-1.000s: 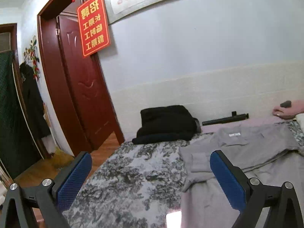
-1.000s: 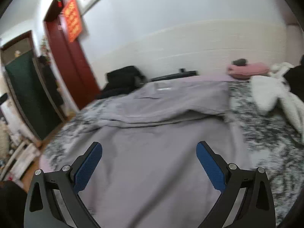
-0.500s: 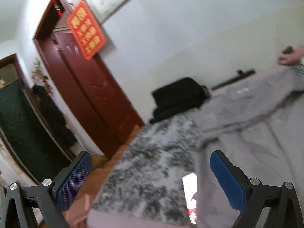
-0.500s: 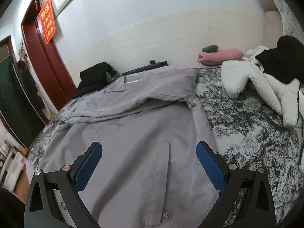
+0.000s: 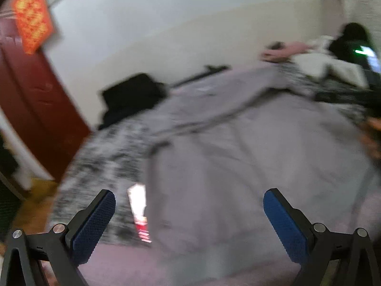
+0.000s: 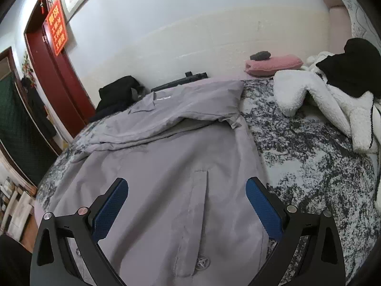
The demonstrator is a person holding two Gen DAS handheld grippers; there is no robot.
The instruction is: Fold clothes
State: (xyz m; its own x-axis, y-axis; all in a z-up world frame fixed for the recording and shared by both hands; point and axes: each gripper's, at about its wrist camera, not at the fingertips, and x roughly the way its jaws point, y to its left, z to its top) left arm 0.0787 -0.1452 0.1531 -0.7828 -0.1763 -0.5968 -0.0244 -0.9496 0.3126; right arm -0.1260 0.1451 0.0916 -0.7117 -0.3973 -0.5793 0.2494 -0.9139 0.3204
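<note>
A grey jacket [image 6: 171,162] lies spread on the bed, its upper part folded over near the collar [image 6: 145,106]; a pocket flap and a button [image 6: 202,261] show near me. It also shows, blurred, in the left wrist view [image 5: 238,157]. My right gripper [image 6: 187,205] is open and empty, hovering over the jacket's lower part. My left gripper [image 5: 189,217] is open and empty above the jacket's left edge.
The bed has a grey-and-white patterned cover [image 6: 309,147]. A black garment [image 6: 116,94] lies at the far left, a pink pillow [image 6: 273,64] at the back, white fleece and black clothes [image 6: 333,90] on the right. A phone [image 5: 139,212] lies near the left edge. A red door [image 6: 54,71] stands at the left.
The left gripper has swung right and down, from facing the door to over the jacket. The right gripper has shifted slightly closer to the jacket. Both stay open.
</note>
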